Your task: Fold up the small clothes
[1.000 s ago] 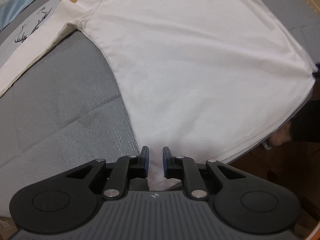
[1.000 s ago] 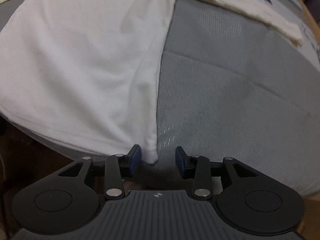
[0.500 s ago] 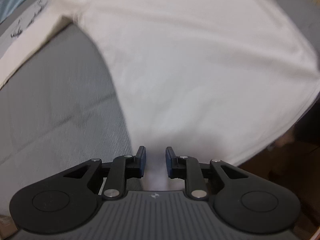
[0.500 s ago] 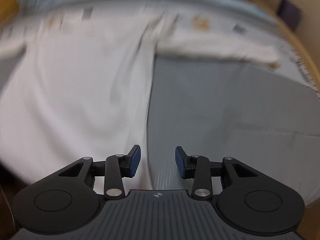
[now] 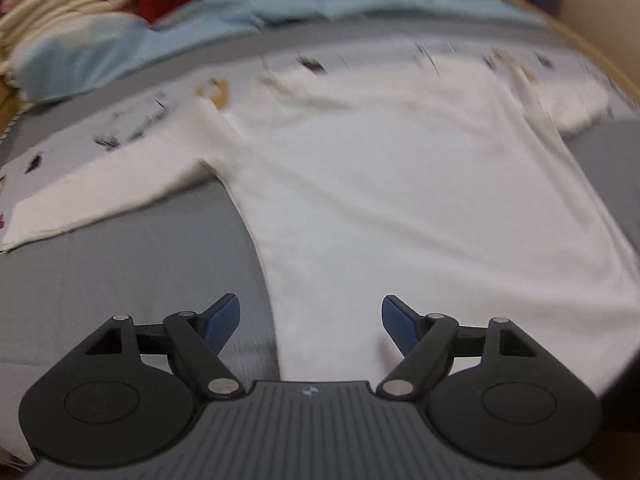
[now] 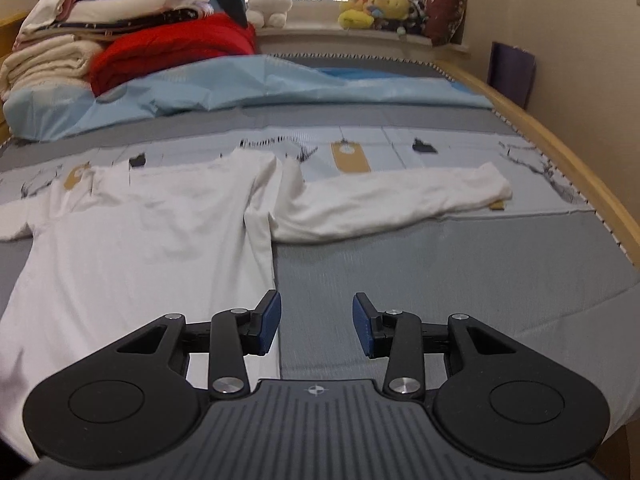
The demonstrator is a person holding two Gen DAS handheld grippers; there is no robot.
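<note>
While the bed (image 6: 460, 264) carries the whole job under its grey cover, the white long-sleeved shirt (image 5: 400, 200) lies spread flat across it, body toward the near edge and both sleeves reaching out sideways. Judging by that layout, the spreading step looks finished and the first fold has not begun.

In the right wrist view the right sleeve (image 6: 400, 196) stretches out over the patterned band of the cover, rumpled near the armpit, so the next move probably calls for taking a sleeve or a side edge and carrying it in over the body. The left sleeve (image 5: 100, 196) lies fairly straight.

Farther back, a light blue sheet (image 6: 260, 84), a red quilt (image 6: 172, 52) and stacked bedding sit well clear of the shirt; nothing blocks a fold, though the wooden bed rail (image 6: 560, 152) lies near the right cuff.

The left gripper (image 5: 310, 320) has just been opening and stands wide above the hem, its pads off the cloth. The right gripper (image 6: 316, 326) is partly open over bare cover just beside the shirt's right edge, holding nothing.
</note>
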